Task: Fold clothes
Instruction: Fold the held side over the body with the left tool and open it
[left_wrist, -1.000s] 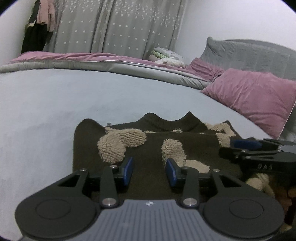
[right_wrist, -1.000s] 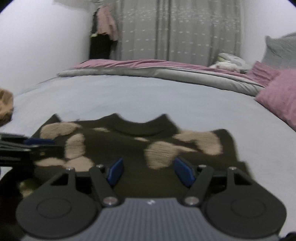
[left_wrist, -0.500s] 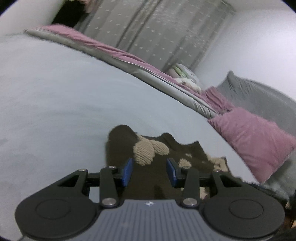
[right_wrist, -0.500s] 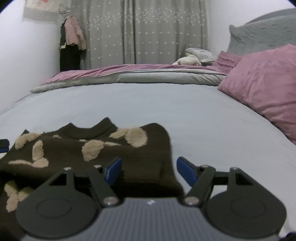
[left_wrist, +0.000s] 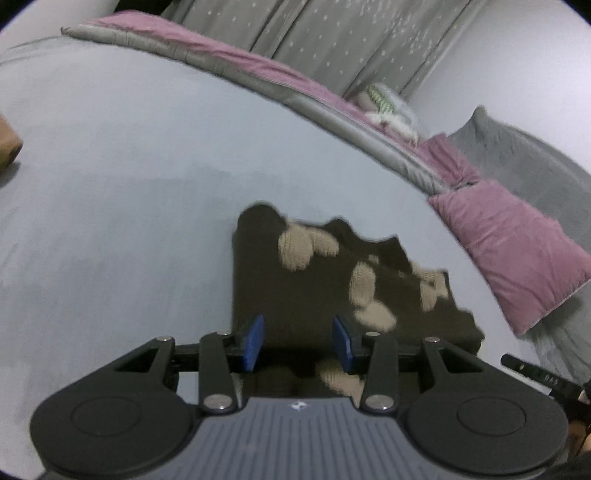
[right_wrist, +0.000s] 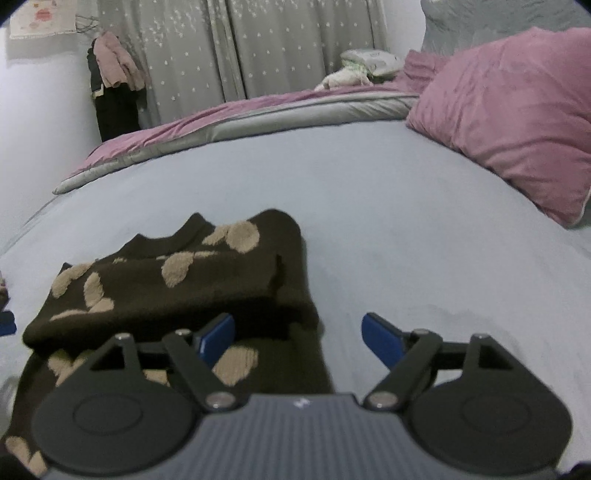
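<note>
A dark brown knitted sweater with fluffy beige patches (left_wrist: 325, 280) is shown lying folded on the pale grey-blue bed sheet (left_wrist: 110, 192). In the left wrist view, the left gripper (left_wrist: 297, 341) is seen low over the near edge of the garment; its blue-padded jaws are held apart, with brown knit visible between them, and nothing is clamped. Beyond the jaws the folded upper layer is presented, its scalloped neckline at the far end. To the right of the jaws a pink velvet pillow (left_wrist: 517, 258) is seen, with a grey quilted headboard cushion (left_wrist: 517, 147) behind it.

In the right wrist view, the right gripper (right_wrist: 299, 338) is shown with its jaws spread wide. The left jaw is placed over the sweater (right_wrist: 177, 280); the right jaw is placed over bare sheet (right_wrist: 406, 240), clear of the fabric. The right-hand edge of the garment runs between the two jaws. Ahead of the jaws a pink and grey rolled duvet (right_wrist: 240, 118) is seen along the far side of the bed, before grey star-patterned curtains (right_wrist: 277, 48). Some motion blur is present in both views.
</note>
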